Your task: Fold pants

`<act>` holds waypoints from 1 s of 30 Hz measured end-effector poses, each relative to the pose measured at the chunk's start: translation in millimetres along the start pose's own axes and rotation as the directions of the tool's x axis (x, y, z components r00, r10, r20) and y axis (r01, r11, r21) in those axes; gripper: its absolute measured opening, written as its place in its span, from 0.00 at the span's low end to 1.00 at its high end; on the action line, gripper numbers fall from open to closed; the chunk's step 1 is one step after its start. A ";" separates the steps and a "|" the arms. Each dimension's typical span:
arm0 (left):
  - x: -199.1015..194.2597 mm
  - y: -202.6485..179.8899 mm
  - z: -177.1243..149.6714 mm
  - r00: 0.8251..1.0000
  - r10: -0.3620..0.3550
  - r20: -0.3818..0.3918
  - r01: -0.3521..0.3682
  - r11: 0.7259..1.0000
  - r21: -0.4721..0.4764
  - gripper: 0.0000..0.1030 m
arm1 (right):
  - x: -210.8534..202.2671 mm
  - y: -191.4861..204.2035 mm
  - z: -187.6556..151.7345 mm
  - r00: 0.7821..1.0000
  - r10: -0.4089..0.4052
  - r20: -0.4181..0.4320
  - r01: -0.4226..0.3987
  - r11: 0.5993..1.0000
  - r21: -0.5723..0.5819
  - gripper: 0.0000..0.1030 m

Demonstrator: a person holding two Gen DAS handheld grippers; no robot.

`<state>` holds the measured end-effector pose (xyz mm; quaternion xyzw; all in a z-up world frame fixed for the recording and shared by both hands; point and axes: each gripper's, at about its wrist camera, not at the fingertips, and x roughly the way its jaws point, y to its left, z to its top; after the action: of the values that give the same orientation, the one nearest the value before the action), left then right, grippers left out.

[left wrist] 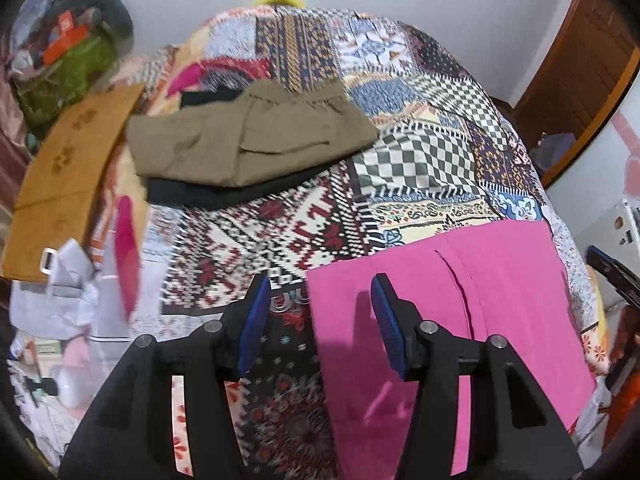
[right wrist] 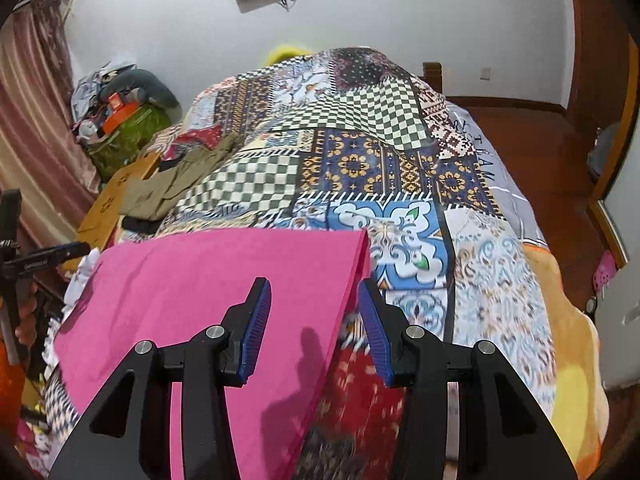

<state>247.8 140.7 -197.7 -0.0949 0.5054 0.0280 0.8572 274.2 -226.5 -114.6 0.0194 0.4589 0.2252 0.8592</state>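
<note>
Pink pants (left wrist: pixel 460 320) lie folded flat on a patchwork bedspread (left wrist: pixel 280 232); they also show in the right wrist view (right wrist: pixel 208 292). My left gripper (left wrist: pixel 320 300) is open and empty, hovering above the pants' left edge. My right gripper (right wrist: pixel 314 304) is open and empty, hovering above the pants' right edge. Folded olive pants (left wrist: pixel 248 140) lie on a dark garment (left wrist: pixel 208 196) farther back on the bed; they show at the left in the right wrist view (right wrist: pixel 176 184).
A mustard garment (left wrist: pixel 68 176) lies at the bed's left edge. Cluttered bags (right wrist: pixel 120 128) and a curtain (right wrist: pixel 36 120) stand at the left. A wooden floor (right wrist: pixel 540 152) lies right of the bed. The other gripper (right wrist: pixel 40 260) shows at the left edge.
</note>
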 end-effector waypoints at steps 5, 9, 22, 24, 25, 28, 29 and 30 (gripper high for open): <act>27.4 -2.1 1.8 0.998 -0.020 -0.052 0.020 1.000 -0.001 0.50 | 38.0 -11.3 11.4 0.999 -0.014 -0.053 0.014 1.000 0.005 0.41; 39.3 -4.0 -0.2 0.993 -0.083 -0.084 0.083 0.997 -0.007 0.51 | 66.9 -16.6 15.5 0.997 -0.012 -0.076 0.012 1.000 -0.002 0.41; 25.8 -13.7 -10.3 0.999 -0.039 0.017 0.038 0.999 0.040 0.04 | 100.7 -0.8 12.8 0.997 -0.036 -0.066 0.028 0.992 -0.123 0.04; 28.0 -10.1 -12.7 0.999 0.039 0.025 -0.040 0.998 0.043 0.03 | 102.9 0.5 11.4 0.996 -0.068 -0.064 0.058 0.987 -0.148 0.03; 30.5 -6.2 -13.8 1.000 0.017 0.015 -0.017 0.999 0.032 0.03 | 104.7 0.2 11.6 0.995 -0.076 -0.066 0.065 0.986 -0.152 0.03; 35.2 -2.0 -17.4 1.000 0.020 -0.004 -0.020 0.999 0.037 0.04 | 110.6 -5.0 11.2 0.989 -0.109 -0.096 0.093 0.982 -0.162 0.03; 34.2 -3.0 -17.3 1.000 0.029 -0.003 -0.029 0.998 0.047 0.04 | 111.0 -4.8 11.2 0.988 -0.118 -0.100 0.100 0.980 -0.170 0.03; 33.2 -3.9 -16.9 0.999 0.036 -0.004 -0.036 0.998 0.051 0.04 | 110.6 -4.8 12.0 0.985 -0.130 -0.110 0.108 0.977 -0.186 0.03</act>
<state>250.0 132.0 -234.1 -0.0638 0.5095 0.0303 0.8576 338.4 -184.0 -195.1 -0.0993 0.4888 0.2145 0.8398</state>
